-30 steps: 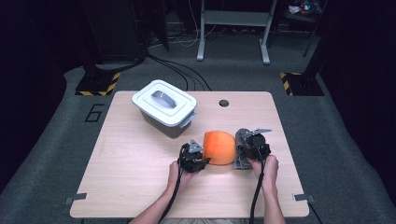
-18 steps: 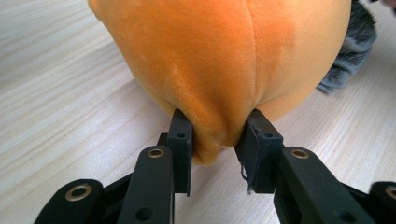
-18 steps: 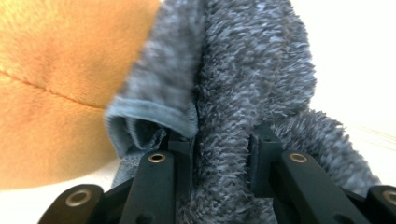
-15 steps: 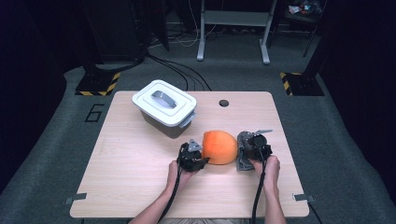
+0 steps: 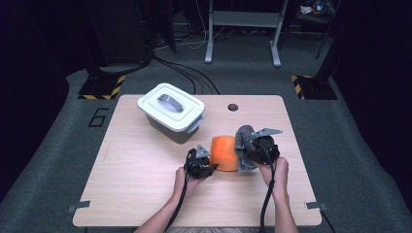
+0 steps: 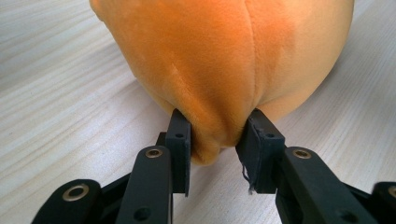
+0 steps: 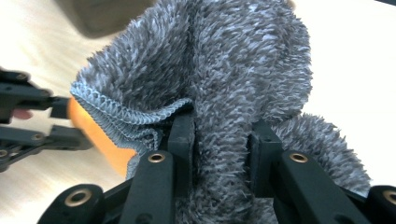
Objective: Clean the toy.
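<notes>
An orange plush ball (image 5: 224,152) lies on the wooden table (image 5: 136,179), right of centre. My left gripper (image 5: 206,162) is at its left side, and in the left gripper view its pads (image 6: 180,140) pinch a fold of the orange plush ball (image 6: 224,60). A grey fluffy cloth (image 5: 244,141) drapes over the ball's right side. My right gripper (image 5: 250,150) is shut on a bunched fold of the grey cloth (image 7: 219,79), lifted a little off the table. The left gripper (image 7: 32,121) shows at the left of the right gripper view.
A white lidded bin (image 5: 171,111) with a grey handle stands at the back left of the table. A small round hole (image 5: 233,107) sits near the far edge. Bare wood lies to the left and along the near edge.
My right gripper has risen with the grey cloth, which now stands higher over the ball's right side. The left gripper and the ball have stayed put.
</notes>
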The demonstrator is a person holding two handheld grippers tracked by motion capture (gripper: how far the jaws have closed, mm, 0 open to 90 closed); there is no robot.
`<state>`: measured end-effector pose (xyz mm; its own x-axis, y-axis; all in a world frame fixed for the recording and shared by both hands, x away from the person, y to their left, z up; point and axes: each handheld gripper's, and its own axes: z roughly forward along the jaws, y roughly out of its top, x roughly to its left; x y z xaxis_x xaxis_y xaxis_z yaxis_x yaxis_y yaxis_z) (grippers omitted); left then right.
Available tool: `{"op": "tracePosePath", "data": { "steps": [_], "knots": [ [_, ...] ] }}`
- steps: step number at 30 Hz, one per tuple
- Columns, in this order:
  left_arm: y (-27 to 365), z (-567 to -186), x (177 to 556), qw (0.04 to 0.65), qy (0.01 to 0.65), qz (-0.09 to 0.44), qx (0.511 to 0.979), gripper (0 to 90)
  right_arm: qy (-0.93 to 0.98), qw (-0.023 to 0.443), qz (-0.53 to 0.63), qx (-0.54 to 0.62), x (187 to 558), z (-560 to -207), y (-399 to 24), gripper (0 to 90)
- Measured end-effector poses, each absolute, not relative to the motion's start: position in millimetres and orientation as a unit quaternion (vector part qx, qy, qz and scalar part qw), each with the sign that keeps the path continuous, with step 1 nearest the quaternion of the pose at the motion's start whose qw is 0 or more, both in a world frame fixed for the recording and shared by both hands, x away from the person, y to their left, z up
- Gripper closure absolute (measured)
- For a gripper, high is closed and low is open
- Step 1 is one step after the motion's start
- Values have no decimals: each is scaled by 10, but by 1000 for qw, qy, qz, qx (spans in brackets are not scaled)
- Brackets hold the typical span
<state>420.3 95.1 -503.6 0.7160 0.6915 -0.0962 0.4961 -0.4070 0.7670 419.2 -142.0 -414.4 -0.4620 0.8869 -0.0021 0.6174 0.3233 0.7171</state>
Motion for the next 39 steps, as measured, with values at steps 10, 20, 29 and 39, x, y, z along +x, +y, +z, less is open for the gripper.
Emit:
{"op": "tracePosePath", "data": {
  "steps": [10,20,29,39],
  "knots": [
    [946,-5033,4142,407,321,164,839,490,795,211,309,478,4345,-4312,-1316,670],
    [904,-4977,4075,406,281,219,842,385,790,204,307,490,4439,-4314,-1332,670],
    [848,-5031,4145,400,256,237,847,568,789,201,316,488,4514,-4352,-1361,668],
    [890,-4934,4192,418,292,198,837,749,779,211,336,486,4467,-4280,-1392,670]
  ]
}}
